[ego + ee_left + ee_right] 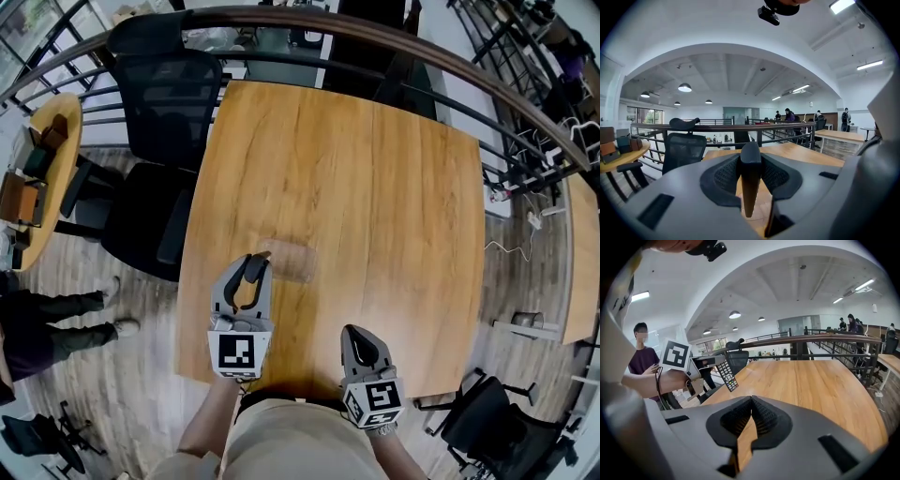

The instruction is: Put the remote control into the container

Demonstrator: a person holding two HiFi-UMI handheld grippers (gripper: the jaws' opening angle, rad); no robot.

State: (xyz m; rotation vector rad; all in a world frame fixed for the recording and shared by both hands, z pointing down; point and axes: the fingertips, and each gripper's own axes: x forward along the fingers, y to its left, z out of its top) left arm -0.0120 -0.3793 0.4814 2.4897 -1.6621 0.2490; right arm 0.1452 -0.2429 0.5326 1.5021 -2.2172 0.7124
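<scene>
remote control (726,375) 1 | container (292,261) 1 | table (375,187) 1 | hand-held grippers 2: left (253,265), right (355,331)

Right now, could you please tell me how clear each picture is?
Head view: the railing bows from wide-angle distortion, and the clear container is faint against the table. Left gripper view: the remote is close and soft. Right gripper view: sharp remote, bright ceiling lamp.
</scene>
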